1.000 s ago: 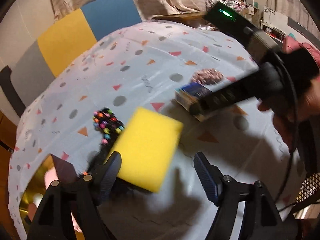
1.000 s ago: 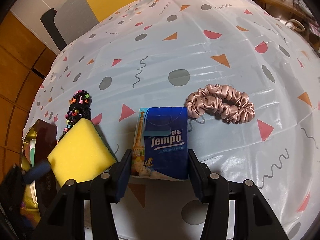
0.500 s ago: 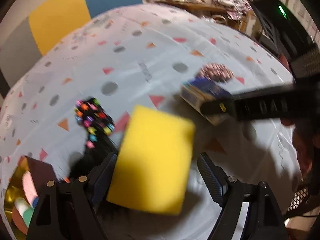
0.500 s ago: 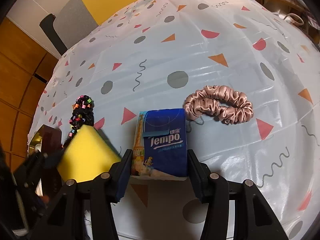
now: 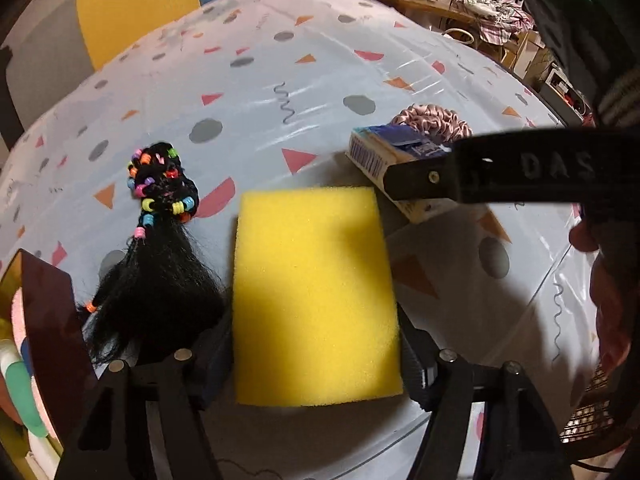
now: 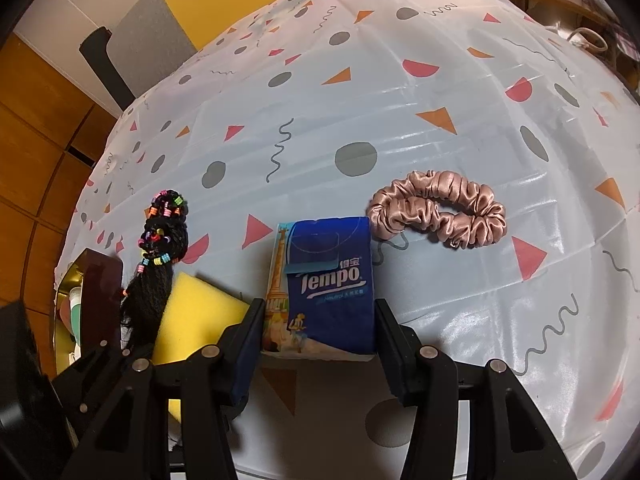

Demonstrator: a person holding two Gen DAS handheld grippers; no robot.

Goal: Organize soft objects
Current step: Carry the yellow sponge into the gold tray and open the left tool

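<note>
A yellow sponge (image 5: pixel 314 296) lies between the fingers of my left gripper (image 5: pixel 316 354); the jaws stand against its sides, closed on it. It also shows in the right wrist view (image 6: pixel 192 320). My right gripper (image 6: pixel 318 336) is shut on a blue Tempo tissue pack (image 6: pixel 328 286), also seen in the left wrist view (image 5: pixel 394 156). A black hair piece with coloured beads (image 5: pixel 160 240) lies left of the sponge. A pink satin scrunchie (image 6: pixel 440 208) lies on the table behind the tissue pack.
The round table has a light patterned cloth (image 6: pixel 360 100). A gold box with a dark lid (image 5: pixel 36 312) holding soft items sits at the table's left edge. A chair with grey, yellow and blue panels (image 5: pixel 132 12) stands behind the table.
My left gripper has moved in over the yellow sponge and its fingers have closed onto its sides. My right gripper has stayed shut on the tissue pack.
</note>
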